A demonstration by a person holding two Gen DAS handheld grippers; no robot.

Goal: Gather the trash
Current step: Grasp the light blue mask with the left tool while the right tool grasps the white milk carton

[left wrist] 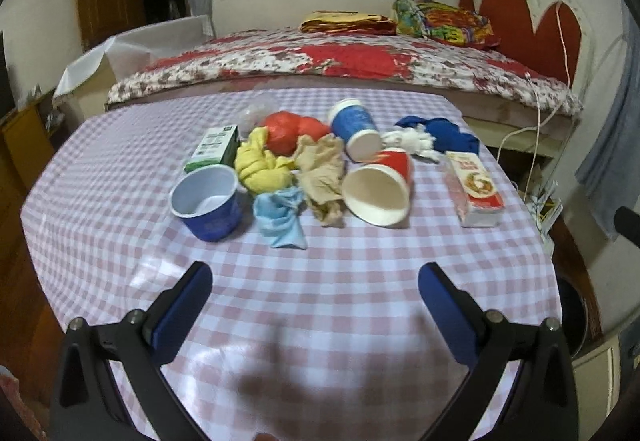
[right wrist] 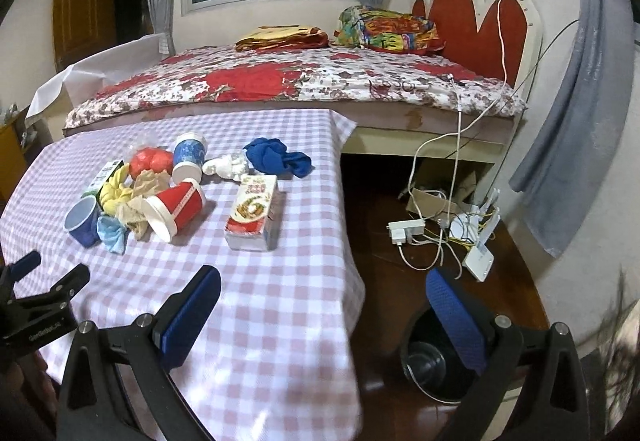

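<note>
Trash lies in a heap on the checked table (left wrist: 320,301): a red paper cup (left wrist: 380,189) on its side, a blue cup (left wrist: 354,129) on its side, a blue tub (left wrist: 208,201), yellow (left wrist: 260,169), tan (left wrist: 320,177) and light blue (left wrist: 280,219) crumpled wrappers, a red bag (left wrist: 290,131), a green carton (left wrist: 214,149), a red-white carton (left wrist: 474,187), a white wad (left wrist: 412,141) and a blue cloth (left wrist: 448,133). My left gripper (left wrist: 316,281) is open and empty, short of the heap. My right gripper (right wrist: 324,293) is open and empty over the table's right edge. A black bin (right wrist: 432,369) stands on the floor below.
A bed with a floral cover (right wrist: 300,81) runs behind the table. Cables, a power strip (right wrist: 406,229) and a white router (right wrist: 480,259) lie on the dark floor right of the table. The left gripper also shows in the right wrist view (right wrist: 44,281).
</note>
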